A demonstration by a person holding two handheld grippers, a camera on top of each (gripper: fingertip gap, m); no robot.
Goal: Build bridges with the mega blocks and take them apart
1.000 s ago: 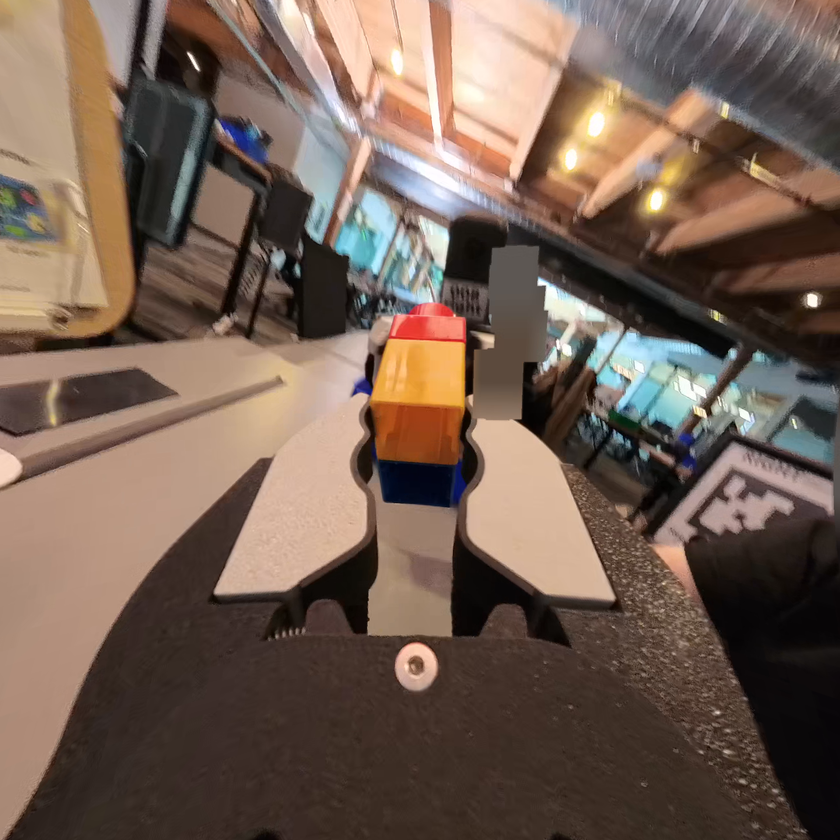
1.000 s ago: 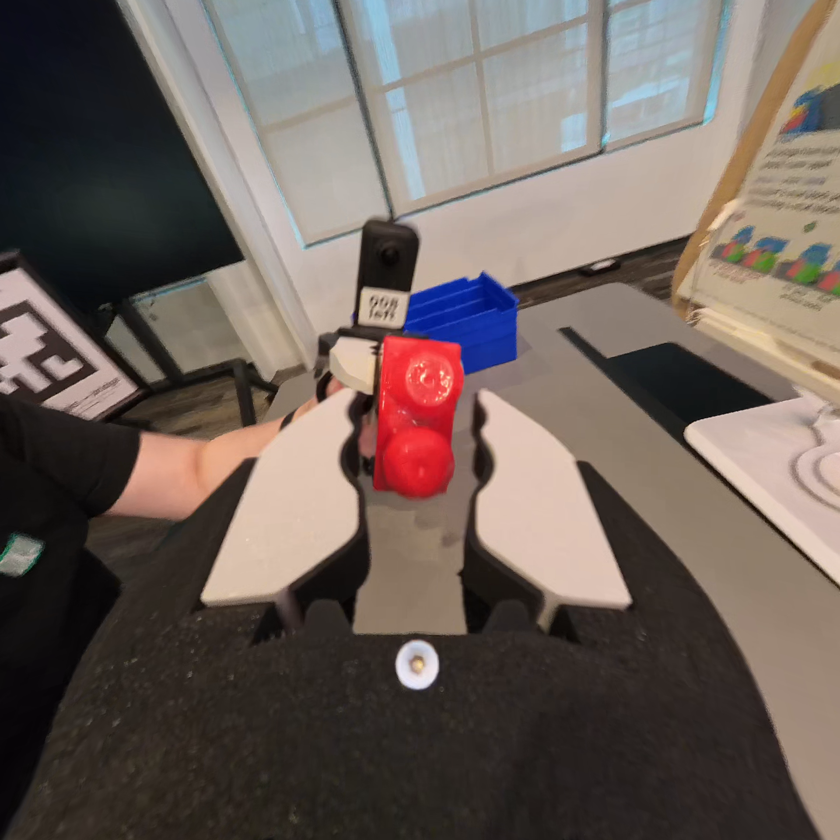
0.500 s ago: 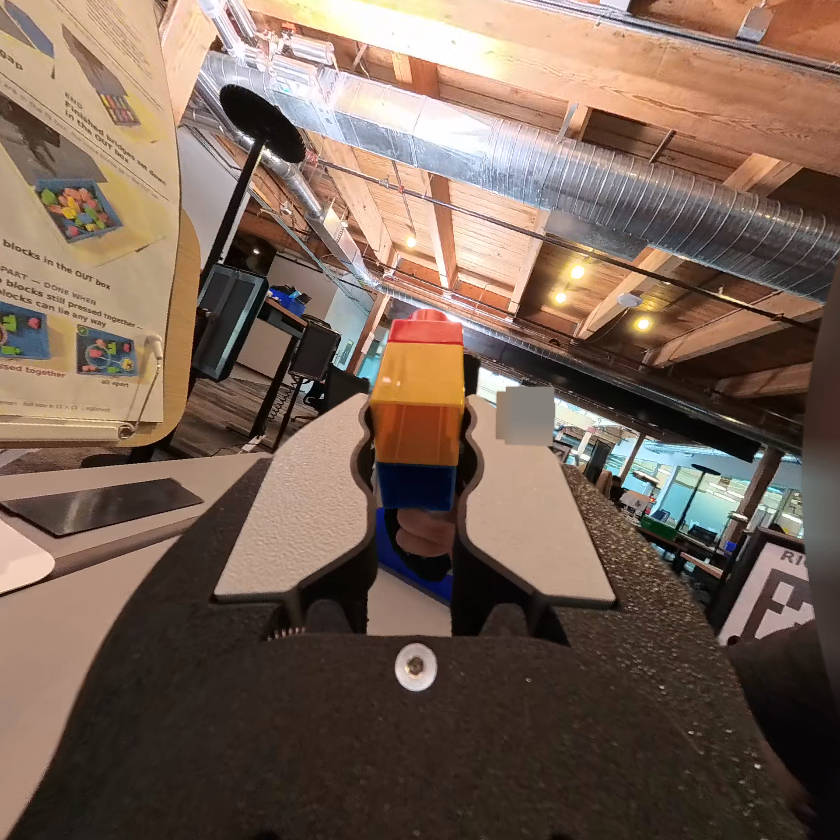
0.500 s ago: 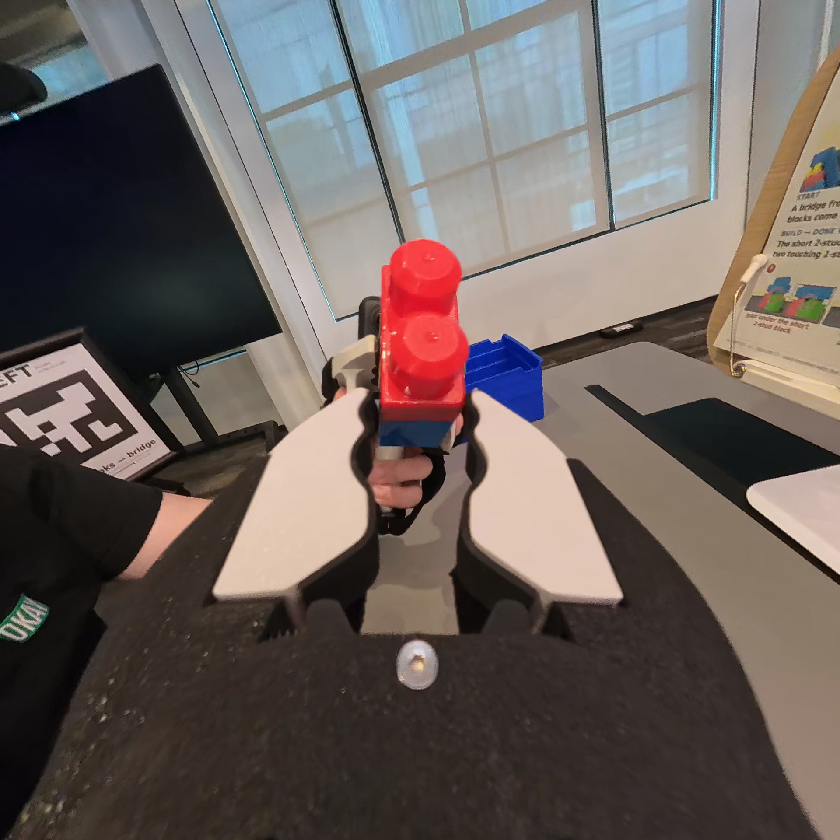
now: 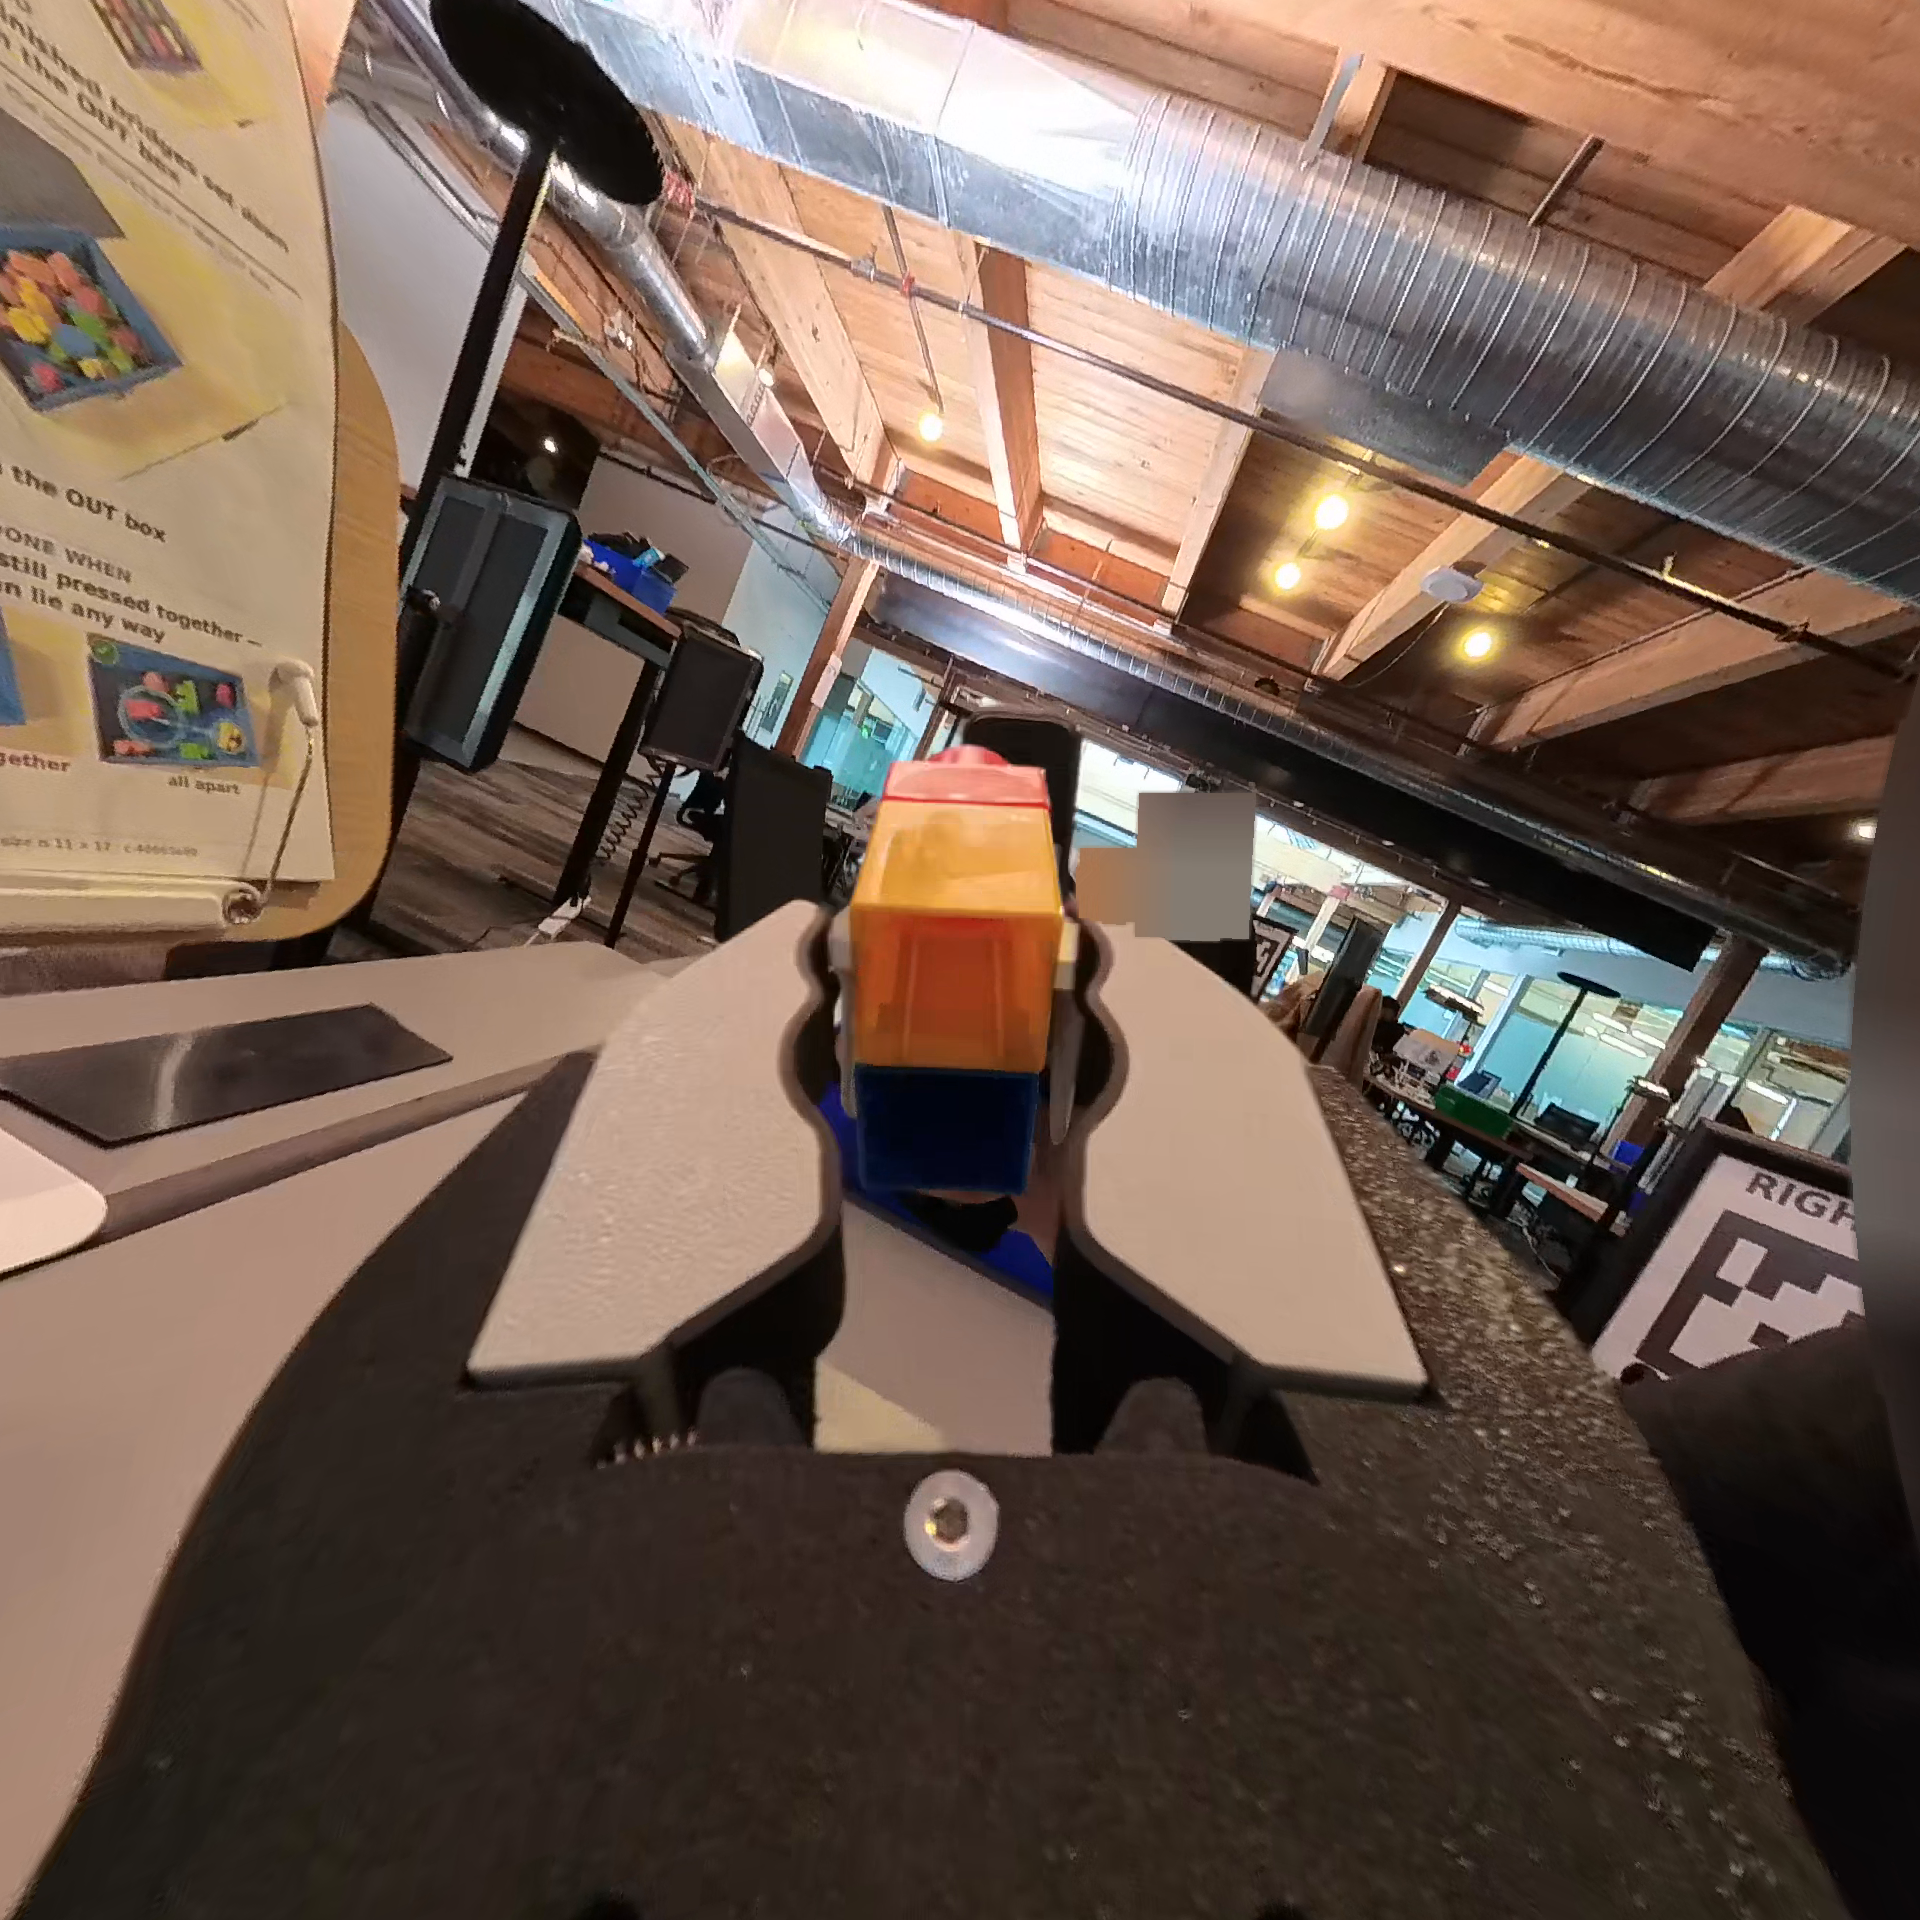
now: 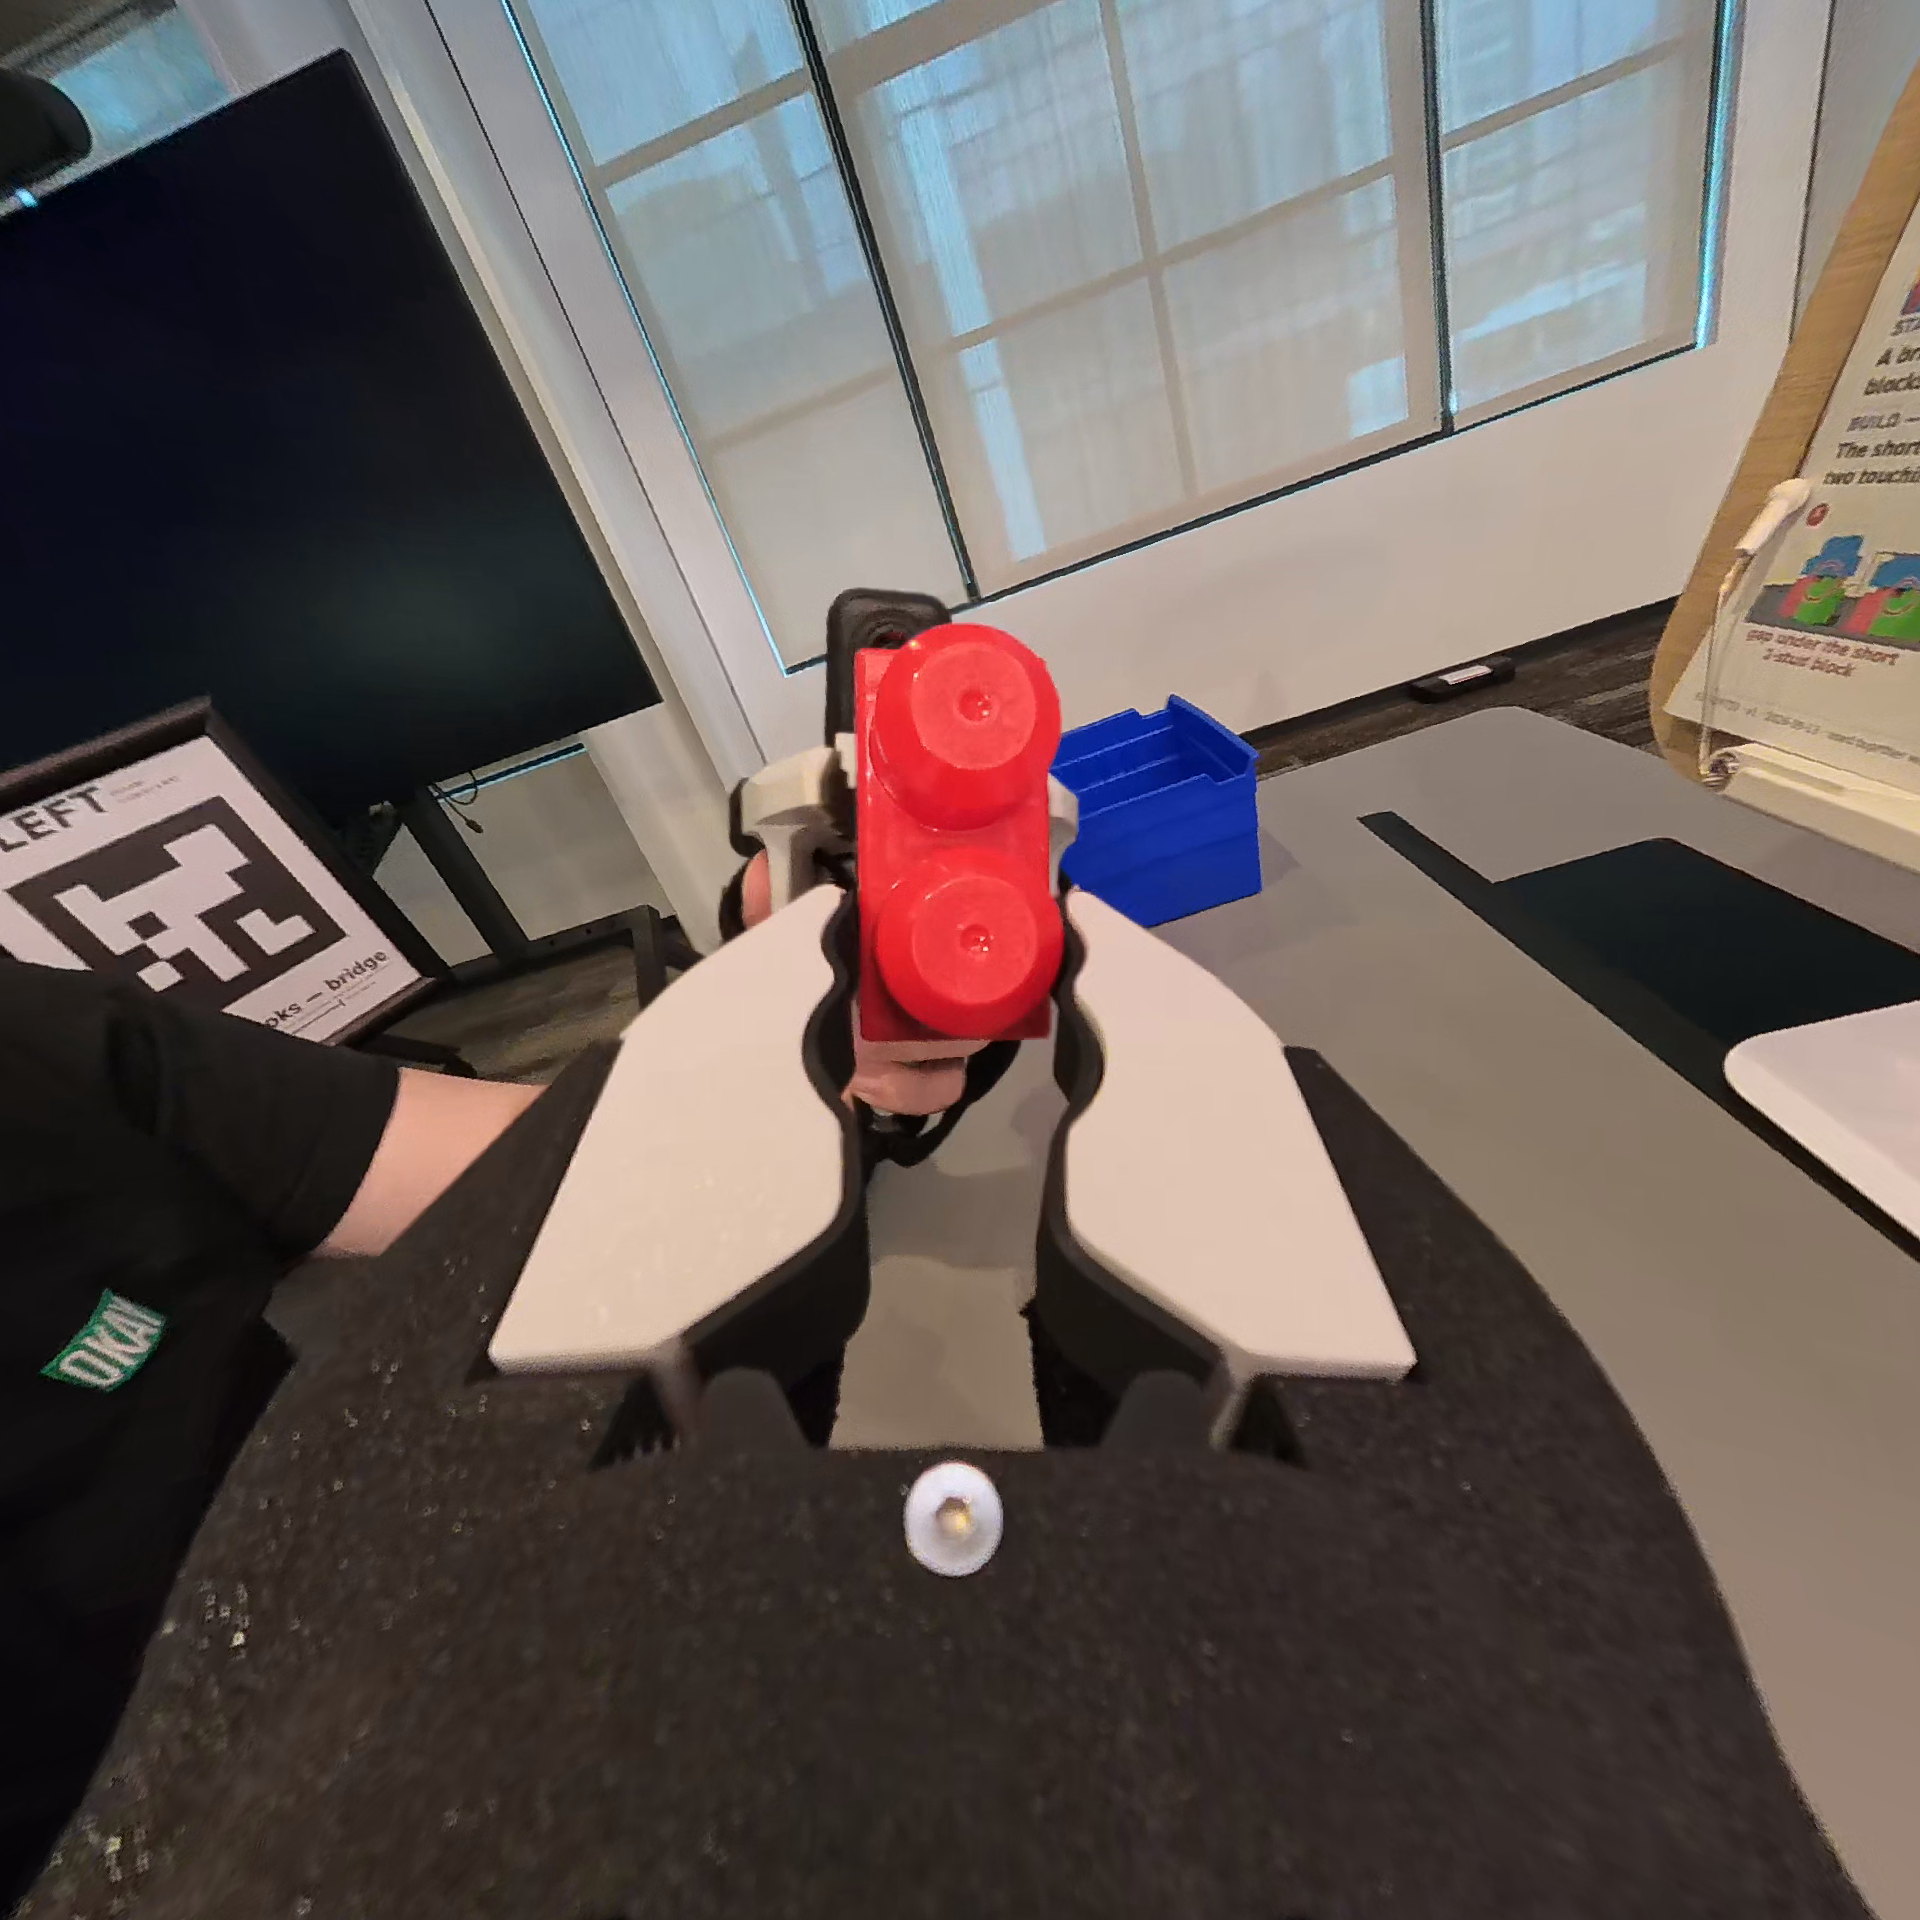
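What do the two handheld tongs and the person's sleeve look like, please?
Both the left tongs and the right tongs have pale grey, wavy-edged fingers on a speckled black body with one silver screw. The person wears a short black sleeve and a black top with a green patch.

The right gripper (image 6: pixel 956 951) is closed on a red block (image 6: pixel 951 842) with two round studs that face the camera. Just behind the red block, the left gripper (image 6: pixel 805 800) touches it from the far side, with a person's hand (image 6: pixel 904 1081) under it. To the right of the red block, a blue bin (image 6: pixel 1158 816) sits on the gray table (image 6: pixel 1558 1039). Left of the red block, a black-and-white marker sign (image 6: pixel 187 904) leans below a big dark screen (image 6: pixel 260 468).
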